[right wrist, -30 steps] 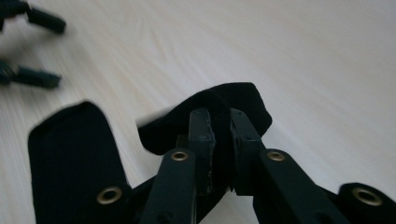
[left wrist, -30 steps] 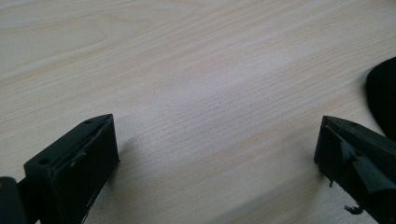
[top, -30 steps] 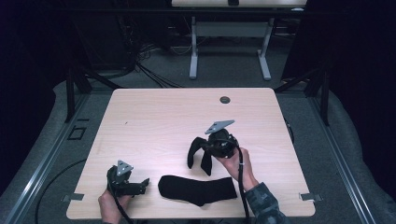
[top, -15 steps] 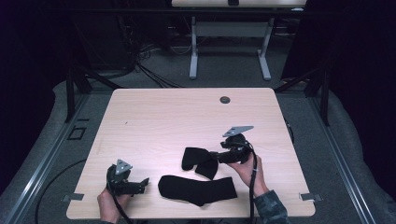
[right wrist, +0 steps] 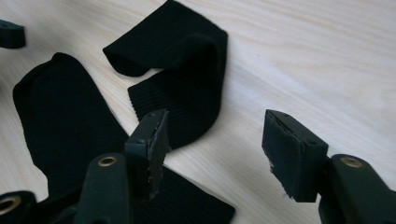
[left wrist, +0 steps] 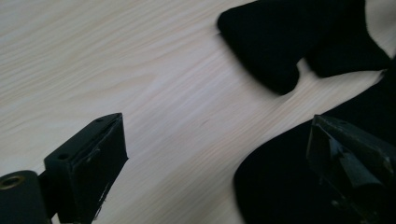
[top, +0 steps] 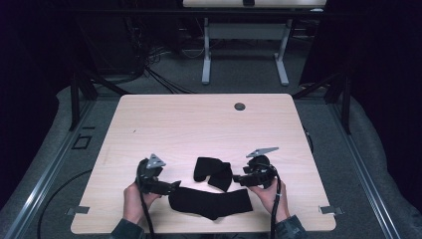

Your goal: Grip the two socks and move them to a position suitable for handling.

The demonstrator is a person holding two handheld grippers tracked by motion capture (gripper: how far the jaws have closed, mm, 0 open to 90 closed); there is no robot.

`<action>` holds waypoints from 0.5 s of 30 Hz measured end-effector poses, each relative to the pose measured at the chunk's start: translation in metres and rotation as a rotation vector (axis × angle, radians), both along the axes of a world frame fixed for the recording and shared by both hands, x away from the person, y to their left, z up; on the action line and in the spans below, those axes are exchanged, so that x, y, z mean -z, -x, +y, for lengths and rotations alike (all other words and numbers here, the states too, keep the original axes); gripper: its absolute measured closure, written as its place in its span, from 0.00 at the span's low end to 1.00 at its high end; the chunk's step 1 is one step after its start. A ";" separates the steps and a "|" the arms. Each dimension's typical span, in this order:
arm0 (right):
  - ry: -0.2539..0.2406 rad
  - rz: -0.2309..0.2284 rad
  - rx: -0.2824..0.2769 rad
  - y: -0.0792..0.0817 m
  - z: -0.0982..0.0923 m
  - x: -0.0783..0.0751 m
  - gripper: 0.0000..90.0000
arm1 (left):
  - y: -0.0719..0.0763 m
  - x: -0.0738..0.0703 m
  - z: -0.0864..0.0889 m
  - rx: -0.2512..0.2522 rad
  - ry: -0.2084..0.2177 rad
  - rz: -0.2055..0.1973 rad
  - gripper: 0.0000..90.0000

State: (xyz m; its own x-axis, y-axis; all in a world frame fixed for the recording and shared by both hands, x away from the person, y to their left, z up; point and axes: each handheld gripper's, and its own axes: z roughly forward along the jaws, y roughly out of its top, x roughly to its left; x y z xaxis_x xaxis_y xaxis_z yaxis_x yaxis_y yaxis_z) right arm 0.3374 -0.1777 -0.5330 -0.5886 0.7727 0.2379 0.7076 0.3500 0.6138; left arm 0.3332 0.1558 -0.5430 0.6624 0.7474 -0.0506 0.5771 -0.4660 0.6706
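Since half a second ago: right gripper [top: 238, 180] let go of the folded black sock [top: 212, 172], now lying crumpled on the table [top: 199, 124] just beyond the flat black sock [top: 211, 201], and left gripper [top: 175, 185] brought in to the flat sock's left end. No containers anywhere on the table; only the two socks and a dark grommet [top: 240, 106] near the far edge. From the left gripper view, jaws spread wide with one over the flat sock's edge; from the right gripper view, jaws parted and empty, the folded sock's ribbed cuff just ahead.
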 end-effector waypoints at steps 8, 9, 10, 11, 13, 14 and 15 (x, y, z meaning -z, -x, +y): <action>0.052 0.058 -0.015 -0.009 0.023 0.023 0.48 | -0.023 0.009 -0.043 0.073 -0.036 0.070 0.18; 0.046 0.060 -0.008 -0.009 0.025 0.026 0.48 | -0.025 0.010 -0.046 0.076 -0.042 0.079 0.19; 0.051 0.059 -0.009 -0.010 0.026 0.027 0.48 | -0.026 0.010 -0.048 0.075 -0.044 0.081 0.20; 0.059 0.060 -0.011 -0.010 0.027 0.027 0.48 | -0.028 0.011 -0.050 0.086 -0.056 0.085 0.20; 0.056 0.057 -0.009 -0.009 0.029 0.029 0.48 | -0.031 0.014 -0.055 0.085 -0.066 0.089 0.22; 0.067 0.055 -0.010 -0.009 0.031 0.030 0.47 | -0.032 0.015 -0.056 0.086 -0.070 0.093 0.23; 0.066 0.056 -0.013 -0.009 0.031 0.030 0.47 | -0.033 0.017 -0.058 0.085 -0.069 0.095 0.23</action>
